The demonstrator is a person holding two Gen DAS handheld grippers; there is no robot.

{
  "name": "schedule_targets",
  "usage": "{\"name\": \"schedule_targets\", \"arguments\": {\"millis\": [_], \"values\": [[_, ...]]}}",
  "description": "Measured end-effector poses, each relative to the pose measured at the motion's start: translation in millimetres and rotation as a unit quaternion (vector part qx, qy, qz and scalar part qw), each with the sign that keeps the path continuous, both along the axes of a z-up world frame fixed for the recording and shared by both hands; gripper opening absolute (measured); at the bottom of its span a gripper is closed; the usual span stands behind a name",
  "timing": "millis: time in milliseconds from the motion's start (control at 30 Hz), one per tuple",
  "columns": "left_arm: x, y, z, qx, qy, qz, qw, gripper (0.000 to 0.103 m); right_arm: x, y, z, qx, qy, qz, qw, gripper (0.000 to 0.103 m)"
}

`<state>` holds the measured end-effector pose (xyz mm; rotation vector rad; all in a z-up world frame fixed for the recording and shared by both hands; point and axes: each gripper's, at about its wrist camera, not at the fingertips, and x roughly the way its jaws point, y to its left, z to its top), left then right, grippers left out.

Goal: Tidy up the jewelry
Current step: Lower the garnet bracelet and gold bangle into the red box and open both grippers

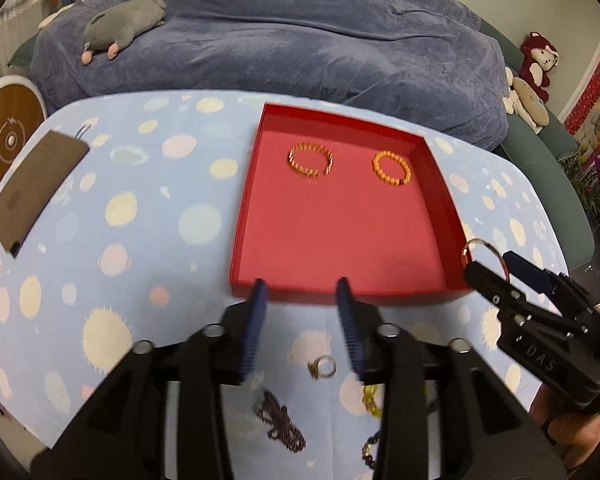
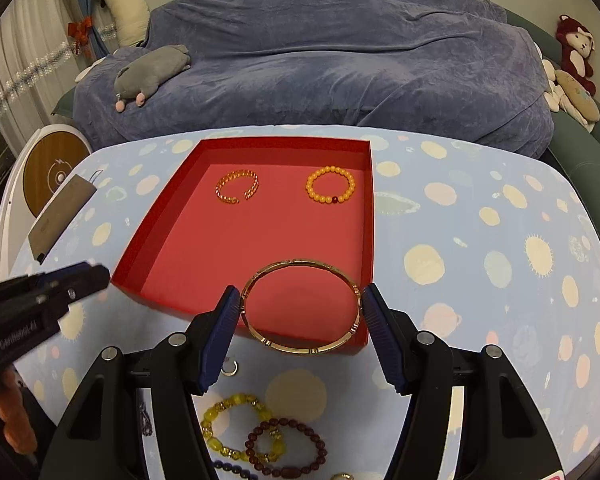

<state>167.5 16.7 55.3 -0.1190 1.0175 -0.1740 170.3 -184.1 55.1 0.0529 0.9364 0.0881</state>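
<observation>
Two bracelets already lie side by side at the far end of the red tray (image 2: 364,216): an open gold chain cuff (image 2: 237,189) on the left, its gap facing near, and an orange bead bracelet (image 2: 331,189) on the right. "DAS" is readable on the right gripper (image 2: 296,300) body in the left wrist view. That gripper pinches a gold bangle (image 2: 300,306) between its blue pads, held nearly flat over the tray's near right corner. Its left pad (image 2: 224,320) and right pad both touch the rim. Left gripper (image 1: 300,292) is spread and empty at the tray's near edge, a small ring (image 1: 323,367) on the spotted tablecloth (image 2: 480,240) beneath it.
</observation>
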Motion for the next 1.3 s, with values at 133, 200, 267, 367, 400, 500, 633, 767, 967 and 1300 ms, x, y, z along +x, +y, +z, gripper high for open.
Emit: {"name": "schedule_targets", "arguments": {"millis": [133, 200, 267, 367, 400, 500, 633, 767, 967, 1300], "values": [[-35, 2, -37, 0.001, 0.047, 0.002, 0.9989, 0.047, -19, 3, -8, -0.002, 0.010, 0.002, 1.000, 0.060], [-46, 2, -55, 0.002, 0.068, 0.004, 0.9977, 0.046, -24, 5, -11, 0.001, 0.016, 0.003, 1.000, 0.060], [-50, 1, -68, 0.008, 0.083, 0.008, 0.9965, 0.044, -29, 7, -12, -0.001, 0.018, 0.004, 1.000, 0.060], [-49, 3, -79, -0.004, 0.104, 0.011, 0.9945, 0.021, -32, 9, -13, 0.000, 0.020, 0.005, 1.000, 0.060], [-50, 4, -78, -0.006, 0.100, 0.012, 0.9949, 0.018, -32, 9, -14, 0.001, 0.020, 0.005, 1.000, 0.060], [-49, 4, -76, -0.007, 0.098, 0.003, 0.9951, 0.012, -30, 10, -15, 0.003, 0.022, 0.005, 1.000, 0.060], [-42, 11, -60, -0.021, 0.084, 0.011, 0.9962, 0.003, -23, 12, -13, 0.002, 0.018, 0.009, 1.000, 0.060], [-23, 9, -29, -0.031, 0.052, -0.002, 0.9982, 0.003, -7, 11, -9, 0.002, 0.013, 0.012, 1.000, 0.060], [34, -9, 21, -0.039, -0.008, -0.031, 0.9987, 0.003, 34, 9, 0, 0.010, 0.004, 0.010, 1.000, 0.060], [138, -43, -7, -0.014, 0.000, -0.052, 0.9986, 0.003, 115, 12, -17, -0.008, 0.016, 0.016, 1.000, 0.060]]}}
